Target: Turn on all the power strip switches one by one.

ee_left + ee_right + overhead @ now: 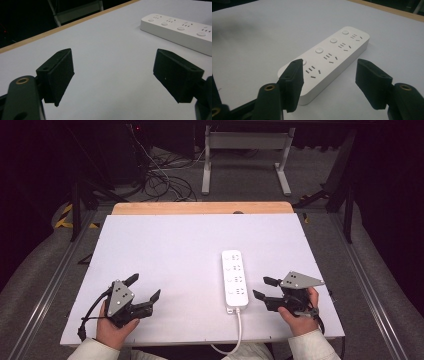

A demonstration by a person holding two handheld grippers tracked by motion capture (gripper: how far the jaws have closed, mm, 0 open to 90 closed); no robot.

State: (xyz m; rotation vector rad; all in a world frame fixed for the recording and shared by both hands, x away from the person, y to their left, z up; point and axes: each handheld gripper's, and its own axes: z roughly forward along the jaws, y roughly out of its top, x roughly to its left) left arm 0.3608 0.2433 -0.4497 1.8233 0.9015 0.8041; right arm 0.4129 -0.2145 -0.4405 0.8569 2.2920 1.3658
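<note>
A white power strip (235,279) with several sockets and round buttons lies lengthwise on the white table top (165,250), its cable (238,330) running off the near edge. My right gripper (260,288) rests just right of the strip's near end, open and empty. In the right gripper view the strip (329,55) lies just beyond the spread jaws of that gripper (329,82). My left gripper (145,286) sits at the near left, open, holding nothing. In the left gripper view the strip (180,27) is far off to the right of the gripper (113,75).
A wooden strip (202,208) borders the table's far edge. Beyond it stand a white table frame (245,155) and loose cables (165,180) on the dark floor. Metal rails (55,270) run along both sides of the table.
</note>
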